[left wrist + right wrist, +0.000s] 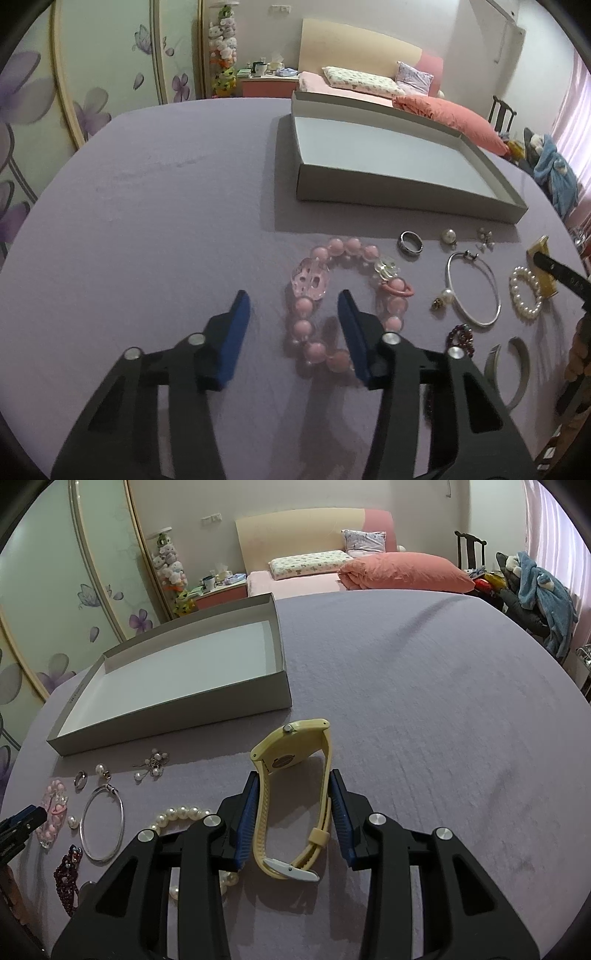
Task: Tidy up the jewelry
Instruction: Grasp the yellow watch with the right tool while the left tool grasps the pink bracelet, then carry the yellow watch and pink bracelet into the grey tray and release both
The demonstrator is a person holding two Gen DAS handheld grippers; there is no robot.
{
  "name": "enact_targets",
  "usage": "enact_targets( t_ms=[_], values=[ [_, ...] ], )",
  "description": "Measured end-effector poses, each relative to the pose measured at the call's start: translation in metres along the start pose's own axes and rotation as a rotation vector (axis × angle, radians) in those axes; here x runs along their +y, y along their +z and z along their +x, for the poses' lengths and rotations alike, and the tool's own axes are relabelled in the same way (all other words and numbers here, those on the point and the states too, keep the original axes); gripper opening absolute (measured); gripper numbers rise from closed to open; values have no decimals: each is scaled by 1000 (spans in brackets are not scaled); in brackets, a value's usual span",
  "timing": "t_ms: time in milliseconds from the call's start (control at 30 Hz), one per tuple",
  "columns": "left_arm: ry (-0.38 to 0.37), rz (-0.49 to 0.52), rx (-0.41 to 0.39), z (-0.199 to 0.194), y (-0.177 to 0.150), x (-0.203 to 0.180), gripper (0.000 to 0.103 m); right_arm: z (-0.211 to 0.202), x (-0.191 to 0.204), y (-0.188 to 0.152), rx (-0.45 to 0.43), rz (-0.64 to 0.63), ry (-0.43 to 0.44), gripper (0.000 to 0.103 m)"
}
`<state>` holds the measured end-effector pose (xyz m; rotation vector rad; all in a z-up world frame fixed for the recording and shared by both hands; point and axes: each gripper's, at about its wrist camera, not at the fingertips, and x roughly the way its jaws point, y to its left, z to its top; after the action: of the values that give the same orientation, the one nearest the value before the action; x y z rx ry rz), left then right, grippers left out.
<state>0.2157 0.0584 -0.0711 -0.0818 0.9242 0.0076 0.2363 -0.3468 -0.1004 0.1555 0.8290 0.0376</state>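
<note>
My left gripper (pixel 293 301) is open, low over the purple cloth, its right finger inside the ring of a pink bead bracelet (pixel 314 280) and its left finger outside it. My right gripper (pixel 293 779) is shut on a yellow wristwatch (pixel 291 760), its pads pressing the strap from both sides; the watch (pixel 543 269) shows at the right edge of the left wrist view. An empty grey box (pixel 388 184) stands behind the jewelry, also in the right wrist view (pixel 177 716).
On the cloth lie a silver ring (pixel 410 242), a pearl stud (pixel 448 235), a pearl earring cluster (pixel 485 236), a silver bangle (pixel 474 288), a pearl bracelet (pixel 526 293), a dark red bead bracelet (pixel 461 338) and a metal cuff (pixel 509 369). A bed stands behind the table.
</note>
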Motion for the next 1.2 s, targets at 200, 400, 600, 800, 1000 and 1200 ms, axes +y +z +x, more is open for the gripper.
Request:
enact_targets(
  t_ms=[200,400,600,800,1000,1200],
  values=[
    [23,67,-1,1,-3,-11,44,0,0,2,1,7,8,39],
    [20,112,-9,10,7,-16,31,1,0,2,-2,10,16,39],
    [13,105,-25,9,5,-14,23,-2,-1,2,-13,16,16,39],
    [-12,71,-79,-15,3,-6,23,-16,2,5,-53,11,34,39],
    [-50,66,-150,-46,0,-7,23,-30,6,5,-86,1,51,39],
    [-85,60,-214,-75,-4,-9,23,-40,9,0,-107,-8,65,39]
  ],
)
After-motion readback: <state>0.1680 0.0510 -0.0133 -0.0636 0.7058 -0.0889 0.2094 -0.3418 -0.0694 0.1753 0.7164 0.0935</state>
